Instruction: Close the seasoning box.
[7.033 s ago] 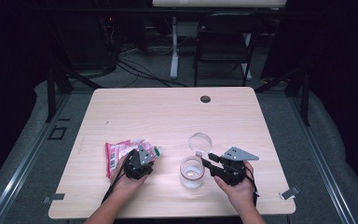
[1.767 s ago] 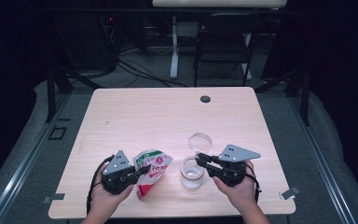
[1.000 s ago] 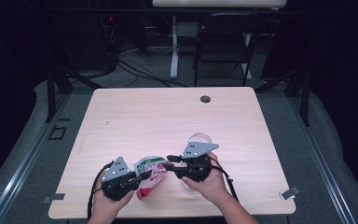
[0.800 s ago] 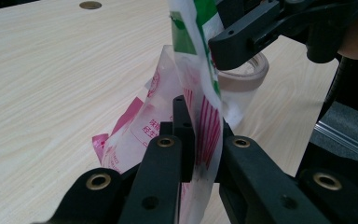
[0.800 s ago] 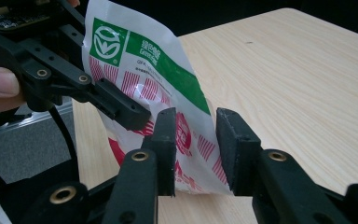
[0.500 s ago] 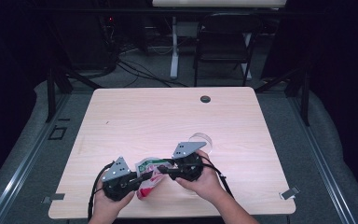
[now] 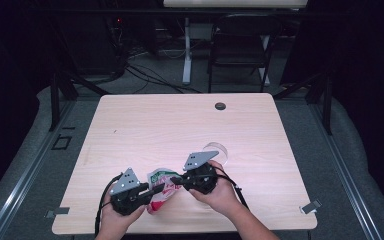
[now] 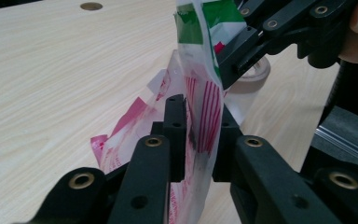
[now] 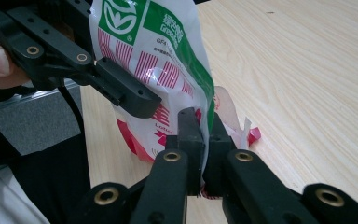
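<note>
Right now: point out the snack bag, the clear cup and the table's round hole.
snack bag (image 9: 163,46), right gripper view, green printed panel.
clear cup (image 7: 219,149), high view, rim behind the right hand.
round hole (image 7: 220,106), high view, its centre.

In the high view the snack bag (image 7: 161,186) sits mostly behind the left gripper (image 7: 155,190) and right gripper (image 7: 172,180), so its print is too small to read, and the clear cup (image 7: 219,149) is half hidden by the right gripper's grey plate. In the left gripper view the bag's top and bottom are cut off by the pic edges. In the right gripper view the bag's small lettering is too blurred to read, and its lower edge is hidden behind the jaws.
</note>
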`<state>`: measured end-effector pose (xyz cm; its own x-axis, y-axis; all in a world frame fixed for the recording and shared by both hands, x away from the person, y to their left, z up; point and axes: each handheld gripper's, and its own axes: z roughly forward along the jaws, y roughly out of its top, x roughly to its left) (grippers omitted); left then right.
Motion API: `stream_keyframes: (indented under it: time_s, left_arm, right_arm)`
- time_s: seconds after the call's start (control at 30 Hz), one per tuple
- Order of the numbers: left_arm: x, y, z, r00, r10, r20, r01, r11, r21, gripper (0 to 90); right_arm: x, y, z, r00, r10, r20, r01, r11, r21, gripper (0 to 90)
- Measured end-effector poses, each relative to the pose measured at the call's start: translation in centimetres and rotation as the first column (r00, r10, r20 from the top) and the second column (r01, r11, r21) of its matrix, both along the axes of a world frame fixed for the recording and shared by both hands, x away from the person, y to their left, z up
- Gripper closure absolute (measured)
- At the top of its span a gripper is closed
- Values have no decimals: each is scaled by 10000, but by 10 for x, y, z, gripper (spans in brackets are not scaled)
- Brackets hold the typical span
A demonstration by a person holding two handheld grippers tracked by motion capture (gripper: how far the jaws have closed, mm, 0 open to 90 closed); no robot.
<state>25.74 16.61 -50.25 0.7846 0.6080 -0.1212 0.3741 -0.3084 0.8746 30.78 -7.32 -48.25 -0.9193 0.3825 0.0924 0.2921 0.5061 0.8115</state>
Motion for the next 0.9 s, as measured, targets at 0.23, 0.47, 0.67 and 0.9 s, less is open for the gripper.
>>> stream_keyframes:
  time_s: [0.23,0.47,0.67,0.9]
  left_arm:
    - [2,2,-3,9994,267,-227,-267,9996,9,680]
    - [5,3,-18,9923,594,-1084,-559,9978,346,600]
    - [1,-3,-29,9945,627,-834,-518,9906,1269,730]
    - [1,1,-28,9938,702,-858,-596,9909,1206,891]
  right_arm:
    - [-1,2,1,9997,-154,183,154,9999,5,900]
    - [-2,5,2,9987,-414,309,412,9991,56,900]
    - [-1,7,2,9986,-406,337,403,9992,85,900]
    - [-2,8,2,9988,-307,379,299,9993,226,900]
